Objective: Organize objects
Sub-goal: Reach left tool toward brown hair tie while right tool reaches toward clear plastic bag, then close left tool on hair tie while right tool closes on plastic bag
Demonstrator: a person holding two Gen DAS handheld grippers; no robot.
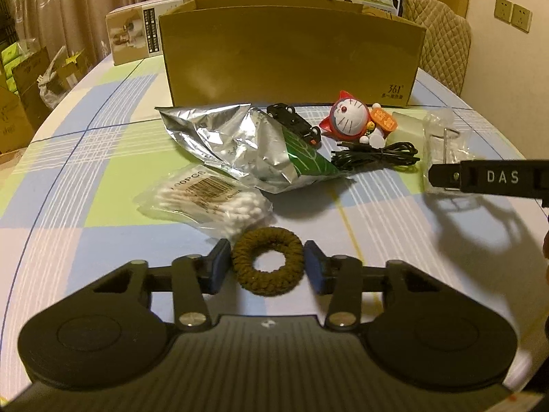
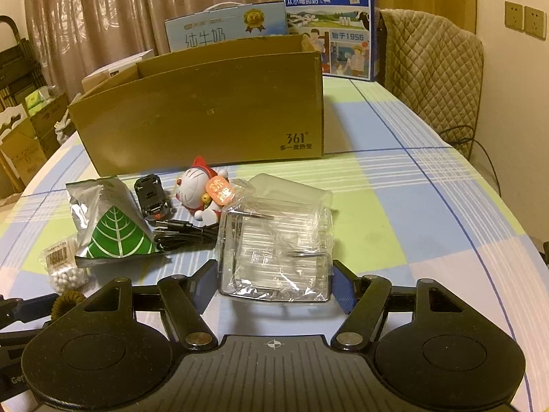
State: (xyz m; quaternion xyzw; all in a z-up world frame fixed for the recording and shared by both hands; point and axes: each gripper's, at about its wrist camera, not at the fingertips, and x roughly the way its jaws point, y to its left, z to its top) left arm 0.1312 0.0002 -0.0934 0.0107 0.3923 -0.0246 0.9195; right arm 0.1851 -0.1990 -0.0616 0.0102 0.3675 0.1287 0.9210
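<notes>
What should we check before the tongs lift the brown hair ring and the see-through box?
1. Brown hair ring sits between the left tongs: ok.
2. Left pads pressing the ring: cannot tell.
3. See-through box sits between the right tongs: ok.
4. Right pads pressing the box: cannot tell.
5. Cardboard box top open: ok.
6. Black cable free of the see-through box: cannot tell.

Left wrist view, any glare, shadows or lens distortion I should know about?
Left wrist view: fisheye bows the cardboard box, glare flares on the foil bag, and a hard shadow falls under the right gripper. Right wrist view: reflections blur the clear plastic case.
</notes>
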